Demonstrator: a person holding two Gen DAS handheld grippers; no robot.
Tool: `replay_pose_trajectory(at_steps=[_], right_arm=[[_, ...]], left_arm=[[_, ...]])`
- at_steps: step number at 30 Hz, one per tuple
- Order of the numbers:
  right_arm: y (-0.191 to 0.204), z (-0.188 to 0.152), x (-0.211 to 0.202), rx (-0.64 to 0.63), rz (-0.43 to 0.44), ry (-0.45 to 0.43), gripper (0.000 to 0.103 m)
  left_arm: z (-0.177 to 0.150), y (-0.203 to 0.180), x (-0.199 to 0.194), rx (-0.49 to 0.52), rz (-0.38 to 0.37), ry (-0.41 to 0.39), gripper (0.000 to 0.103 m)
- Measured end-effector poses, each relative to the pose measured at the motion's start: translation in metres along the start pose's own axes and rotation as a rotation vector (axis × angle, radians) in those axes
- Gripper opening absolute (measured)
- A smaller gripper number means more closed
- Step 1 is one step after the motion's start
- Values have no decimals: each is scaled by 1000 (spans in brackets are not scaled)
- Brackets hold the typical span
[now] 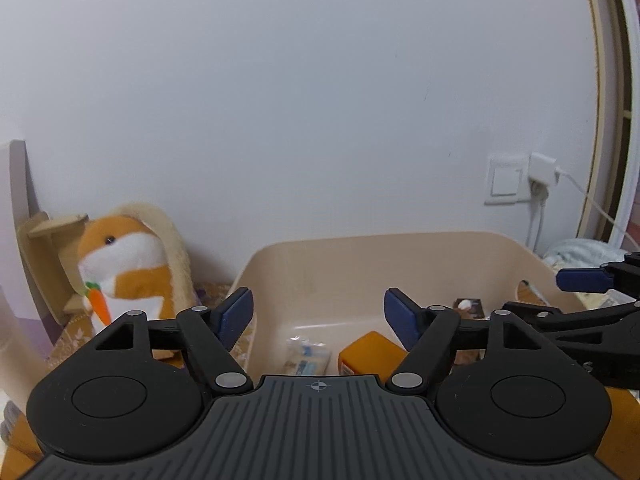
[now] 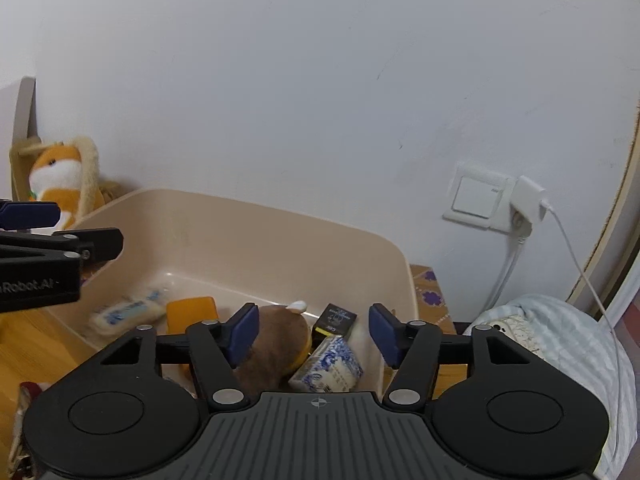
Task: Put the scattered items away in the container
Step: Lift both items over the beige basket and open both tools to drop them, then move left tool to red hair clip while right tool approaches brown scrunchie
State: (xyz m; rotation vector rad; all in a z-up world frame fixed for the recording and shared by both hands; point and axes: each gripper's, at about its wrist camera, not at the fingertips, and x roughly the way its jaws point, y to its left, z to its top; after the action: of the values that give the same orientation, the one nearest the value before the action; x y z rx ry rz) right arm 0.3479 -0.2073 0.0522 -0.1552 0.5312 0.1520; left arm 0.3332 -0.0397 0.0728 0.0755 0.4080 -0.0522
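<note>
A beige plastic bin (image 1: 384,256) (image 2: 256,236) stands on the table against the wall. Inside it lie a clear packet (image 1: 306,356) (image 2: 128,312), an orange box (image 1: 368,354) (image 2: 192,312), a brown plush (image 2: 276,344), a black box (image 2: 334,320) (image 1: 468,306) and a blue-and-white patterned box (image 2: 328,368). My left gripper (image 1: 318,318) is open and empty above the bin's near left side; it also shows in the right wrist view (image 2: 28,216). My right gripper (image 2: 312,334) is open and empty above the bin's right part, over the plush.
An orange-and-white plush with a carrot (image 1: 120,268) (image 2: 56,176) sits left of the bin beside a wooden stand (image 1: 44,240). A wall switch and plugged charger (image 2: 496,204) with a white cable are at the right. A light blue cloth bundle (image 2: 560,344) lies right of the table.
</note>
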Motion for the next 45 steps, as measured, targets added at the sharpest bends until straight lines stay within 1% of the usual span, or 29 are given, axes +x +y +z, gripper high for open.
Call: replay_pose_trajectory(at_steps=[2,5,10,11,13,18,20,22,25,28,29,33,37,41,45], right_arm=[[-1,-2,-17,14,7,-26,73],[-2,-7,-42,33,20,-65,75],[0,-21,-73,26,30,-112,79],[0,-24,-78,26,31,-118,83],[0,-31,-87,36,35,-128,88],[-4,-52,-96,68,42,-124,92],[-4,-62,-97,79,28,-118,97],[-5,-72,-93,95,22,-101,98],[-7,-87,-81,135,28,-49,98],[-9,-100,-69,159,4,-9,101],[-9,-103,-66,169,3,0,102],[-11,-115,-53,203,-9,35,102],[-13,-123,-44,221,-23,55,102],[-8,-127,-37,202,-28,74,102],[-1,-128,-29,154,-44,90,102]], left_arm=[[-1,6,-13,-4,-2,-14,77],[-6,16,-33,-16,-3,-26,78],[-20,35,-59,-31,8,-24,80],[-24,38,-63,-36,12,-22,80],[-33,45,-70,-46,18,-14,80],[-63,55,-82,-36,50,23,81],[-77,57,-83,-31,58,49,81],[-91,60,-83,-37,56,84,81],[-109,64,-77,-43,58,133,81],[-121,67,-71,-50,60,165,81],[-124,68,-69,-55,56,169,81],[-129,68,-65,-72,26,172,81],[-132,64,-56,-64,20,187,81],[-134,61,-50,-66,11,176,81],[-135,52,-48,-30,4,158,83]])
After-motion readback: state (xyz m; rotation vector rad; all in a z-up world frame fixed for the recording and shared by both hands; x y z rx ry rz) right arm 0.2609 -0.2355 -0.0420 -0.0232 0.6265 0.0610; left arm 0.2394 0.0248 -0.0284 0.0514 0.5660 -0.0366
